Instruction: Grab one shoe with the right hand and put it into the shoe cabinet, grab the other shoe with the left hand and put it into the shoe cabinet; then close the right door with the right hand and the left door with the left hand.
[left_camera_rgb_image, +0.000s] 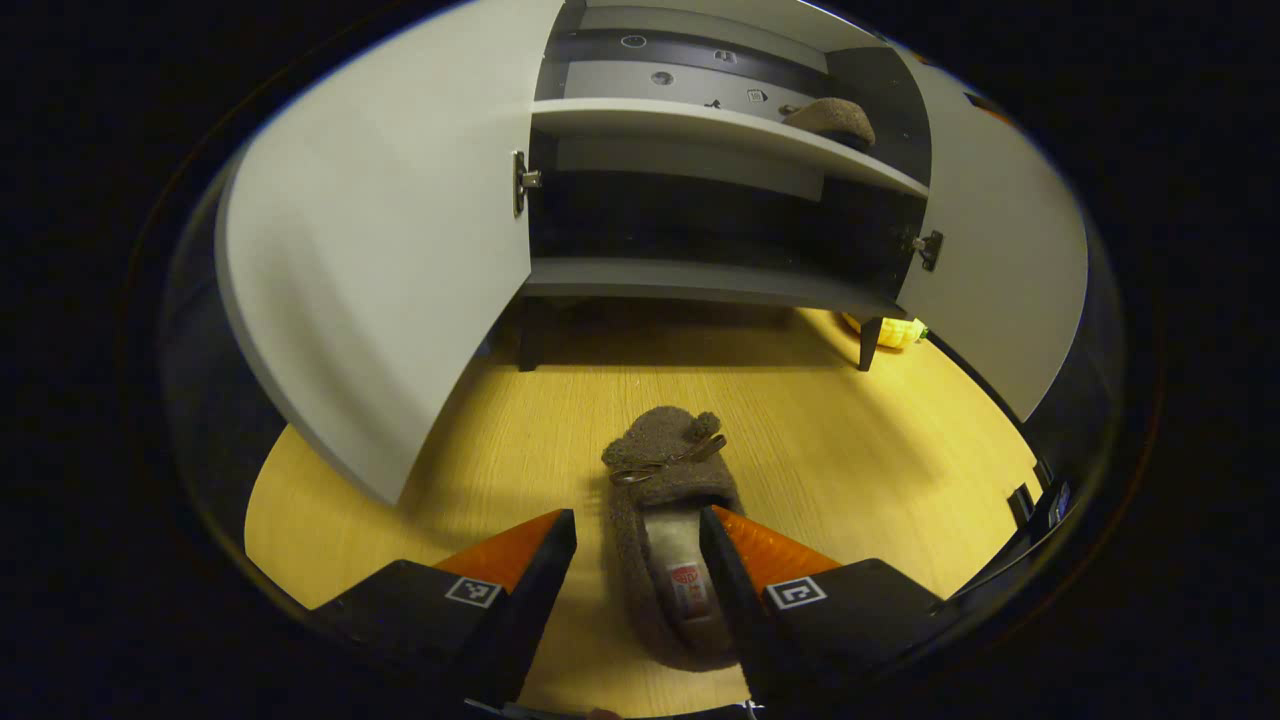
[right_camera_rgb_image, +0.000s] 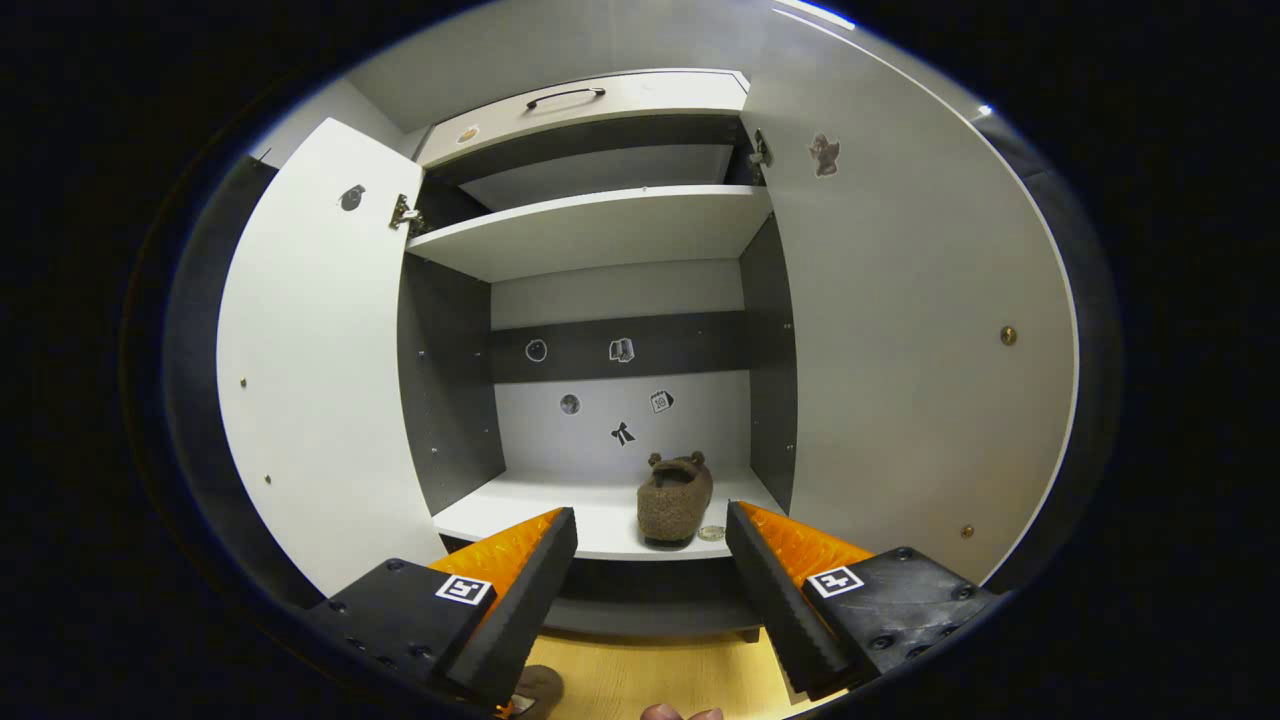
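Observation:
A brown fuzzy slipper lies on the wooden floor, toe toward the shoe cabinet. My left gripper is open low over its heel end: one finger overlaps the slipper's opening, the other stands just off its side. A second brown slipper rests on the cabinet's middle shelf, also visible as the slipper in the left gripper view. My right gripper is open in front of that shelf, holding nothing. Both the left door and the right door stand wide open.
The open left door swings out close beside the floor slipper. A yellow object lies under the cabinet by its right leg. An upper shelf and a drawer with a handle sit above. A fingertip shows at the bottom edge.

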